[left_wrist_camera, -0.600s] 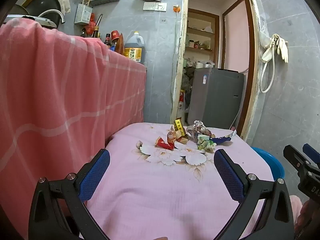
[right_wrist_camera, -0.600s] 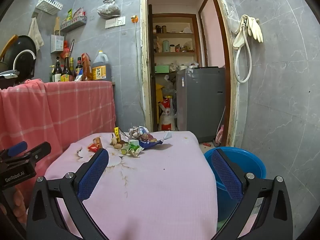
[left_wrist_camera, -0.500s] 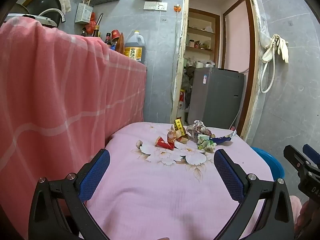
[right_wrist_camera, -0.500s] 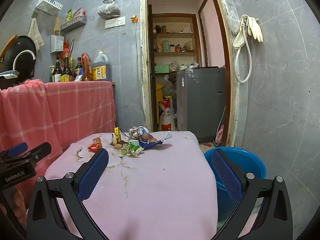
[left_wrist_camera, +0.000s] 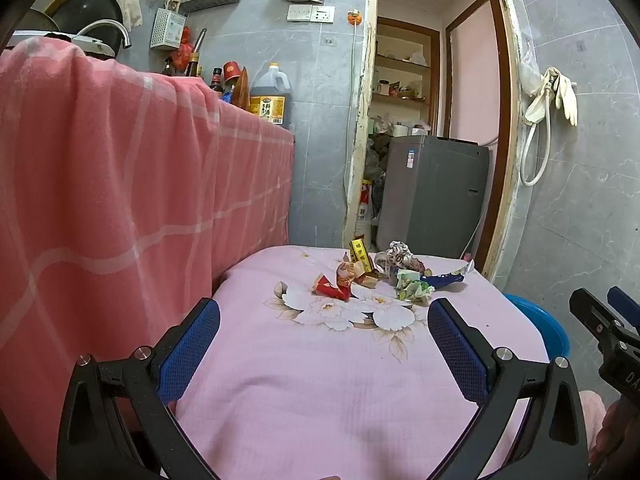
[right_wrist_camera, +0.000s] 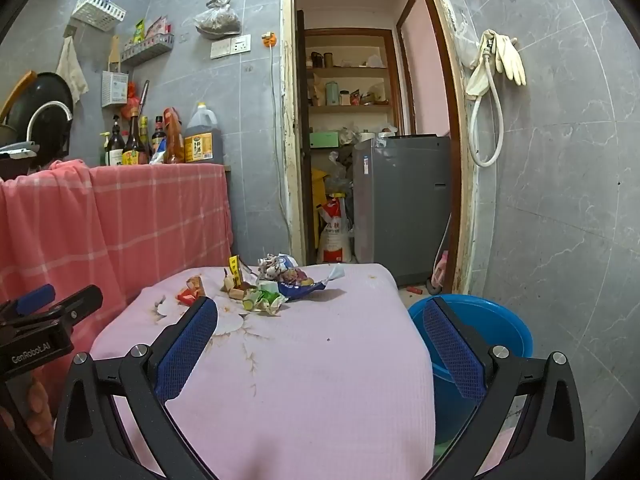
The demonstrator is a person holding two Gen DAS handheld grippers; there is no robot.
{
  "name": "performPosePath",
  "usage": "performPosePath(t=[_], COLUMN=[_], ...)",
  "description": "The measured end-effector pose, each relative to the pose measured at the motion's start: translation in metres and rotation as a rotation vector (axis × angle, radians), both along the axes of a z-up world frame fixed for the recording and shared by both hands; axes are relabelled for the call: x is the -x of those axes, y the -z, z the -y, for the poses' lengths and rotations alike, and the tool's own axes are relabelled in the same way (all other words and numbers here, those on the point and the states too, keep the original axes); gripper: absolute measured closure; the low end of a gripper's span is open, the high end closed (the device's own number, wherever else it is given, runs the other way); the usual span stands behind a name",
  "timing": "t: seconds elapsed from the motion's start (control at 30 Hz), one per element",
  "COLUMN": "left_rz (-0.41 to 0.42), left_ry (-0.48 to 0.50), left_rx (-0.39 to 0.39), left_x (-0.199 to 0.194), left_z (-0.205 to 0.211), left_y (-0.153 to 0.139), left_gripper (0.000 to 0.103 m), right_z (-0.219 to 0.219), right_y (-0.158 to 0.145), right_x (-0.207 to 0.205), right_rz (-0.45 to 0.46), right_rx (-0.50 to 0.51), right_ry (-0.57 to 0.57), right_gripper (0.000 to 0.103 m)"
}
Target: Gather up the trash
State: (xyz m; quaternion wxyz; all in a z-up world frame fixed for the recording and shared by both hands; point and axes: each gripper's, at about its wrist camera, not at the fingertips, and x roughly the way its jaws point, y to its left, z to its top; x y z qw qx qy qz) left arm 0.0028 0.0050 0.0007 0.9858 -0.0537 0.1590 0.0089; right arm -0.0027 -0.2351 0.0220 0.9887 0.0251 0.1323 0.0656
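Both grippers (left_wrist_camera: 324, 320) (right_wrist_camera: 320, 320) wide apart, empty, w/ trash pile (left_wrist_camera: 384, 276) ahead.

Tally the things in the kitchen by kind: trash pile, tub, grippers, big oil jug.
Trash pile on the pink cloth: 1 heap, pieces too tangled to count
Blue tub beside the table: 1
Grippers, both open and empty: 2, left gripper, right gripper
Big oil jug on the counter: 1
Total: 5

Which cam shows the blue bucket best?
Right wrist: the blue bucket shows its rim, inside and wall beside the pink-covered table. Left wrist catches only a sliver of the bucket past the table's edge.
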Motion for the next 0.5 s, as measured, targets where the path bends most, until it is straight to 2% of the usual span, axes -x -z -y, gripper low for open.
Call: performPosePath(t=[0.5], left_rz=[0.000], left_ry=[-0.002], left_rx=[-0.001], left_x=[0.0013], left_z=[-0.0020], left_y=[0.0000], left_gripper=[0.001], right_z=[0.0007], right_y=[0.0005], right_x=[0.0003], right_rz=[0.001], right_rx=[-0.001], right_ry=[0.000], right_gripper=[0.000])
